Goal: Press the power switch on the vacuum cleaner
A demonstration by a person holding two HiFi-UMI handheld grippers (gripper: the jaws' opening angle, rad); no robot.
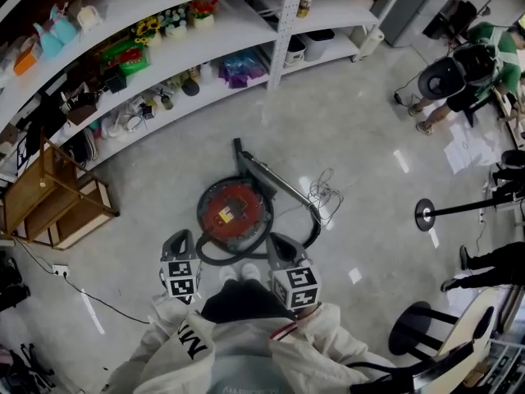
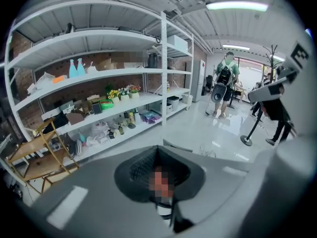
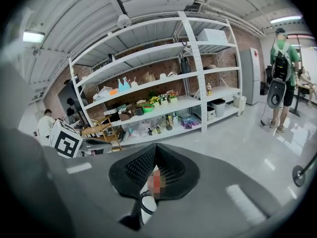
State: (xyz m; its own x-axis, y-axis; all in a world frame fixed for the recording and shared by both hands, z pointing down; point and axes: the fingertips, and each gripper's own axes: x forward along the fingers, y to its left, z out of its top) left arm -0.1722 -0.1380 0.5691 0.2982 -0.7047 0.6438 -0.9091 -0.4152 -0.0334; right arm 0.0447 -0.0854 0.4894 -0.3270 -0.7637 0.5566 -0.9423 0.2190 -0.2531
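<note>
Fig. notes: vacuum cleaner [image 1: 234,212], red round canister on floor [image 1: 353,130], just ahead of my feet, well short of floor's shelving [image 1: 205,48] edge.
- Left gripper [image 2: 157,155] & right gripper [image 3: 154,152]: my fingers pressed together on both, nothing btwn. Both held near my body, pointing at shelving, not at canister.
- Handling (est.): rigid plastic shell, prob. hefty, may roll. No grasp needed; push straight down w/ closed tips.
- Switch too small to pick out on red top.
- Hose [image 1: 215,257] loops round near side; wand [image 1: 283,183] & cord [image 1: 326,194] on right = snag risk.
- Open floor all round; approach from above.
</note>
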